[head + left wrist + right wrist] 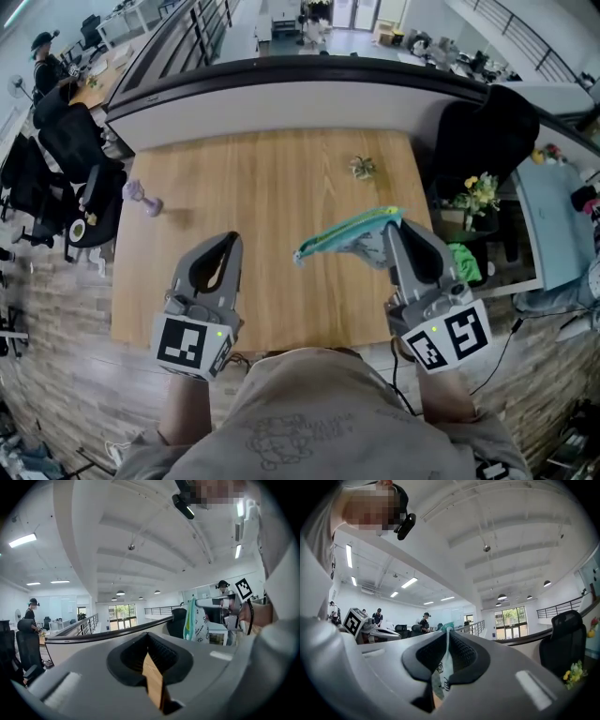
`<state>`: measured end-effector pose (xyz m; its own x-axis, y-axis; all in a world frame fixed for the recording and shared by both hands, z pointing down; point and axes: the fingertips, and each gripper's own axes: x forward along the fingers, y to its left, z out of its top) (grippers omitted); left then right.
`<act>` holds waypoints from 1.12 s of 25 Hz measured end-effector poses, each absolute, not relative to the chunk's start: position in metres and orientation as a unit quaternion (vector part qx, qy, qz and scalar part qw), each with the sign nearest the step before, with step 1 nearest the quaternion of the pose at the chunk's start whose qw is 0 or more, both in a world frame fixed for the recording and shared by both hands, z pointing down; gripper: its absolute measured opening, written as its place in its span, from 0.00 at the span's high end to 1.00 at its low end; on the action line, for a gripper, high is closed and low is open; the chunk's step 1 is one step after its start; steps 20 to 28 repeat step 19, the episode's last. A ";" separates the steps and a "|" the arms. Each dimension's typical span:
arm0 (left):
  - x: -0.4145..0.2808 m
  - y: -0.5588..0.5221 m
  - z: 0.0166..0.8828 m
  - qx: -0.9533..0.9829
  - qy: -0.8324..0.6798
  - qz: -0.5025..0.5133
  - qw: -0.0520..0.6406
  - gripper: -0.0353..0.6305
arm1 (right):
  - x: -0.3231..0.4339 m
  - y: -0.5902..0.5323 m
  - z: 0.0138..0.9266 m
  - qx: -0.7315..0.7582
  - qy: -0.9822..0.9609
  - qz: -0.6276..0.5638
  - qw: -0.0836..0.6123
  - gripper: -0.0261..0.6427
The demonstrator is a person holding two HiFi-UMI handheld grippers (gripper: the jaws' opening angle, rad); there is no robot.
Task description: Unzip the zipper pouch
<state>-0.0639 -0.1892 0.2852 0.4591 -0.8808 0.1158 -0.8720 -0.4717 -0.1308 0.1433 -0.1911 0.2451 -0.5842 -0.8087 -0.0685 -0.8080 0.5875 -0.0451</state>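
Note:
The zipper pouch, teal-edged with a white printed side, hangs in the air over the right part of the wooden table. My right gripper is shut on the pouch's right end; in the right gripper view the pouch fabric is pinched between the jaws of my right gripper. My left gripper is lower left of the pouch, apart from it, shut with nothing between its jaws. From the left gripper view the pouch dangles upright to the right.
A small purple object lies near the table's left edge. A small green sprig lies at the far right. A black chair, flowers and a green item stand just past the right edge.

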 end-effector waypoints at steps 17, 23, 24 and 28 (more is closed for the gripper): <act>-0.068 -0.179 0.322 -0.855 0.509 -0.098 -0.027 0.95 | 0.133 -0.192 0.270 -0.446 0.895 -0.019 0.010 0.92; -0.069 -0.179 0.322 -0.854 0.510 -0.097 -0.026 0.95 | 0.133 -0.193 0.270 -0.445 0.895 -0.019 0.010 0.92; -0.069 -0.179 0.322 -0.854 0.510 -0.097 -0.026 0.95 | 0.133 -0.193 0.270 -0.445 0.895 -0.019 0.010 0.92; -0.069 -0.179 0.322 -0.854 0.510 -0.097 -0.026 0.95 | 0.133 -0.193 0.270 -0.445 0.895 -0.019 0.010 0.92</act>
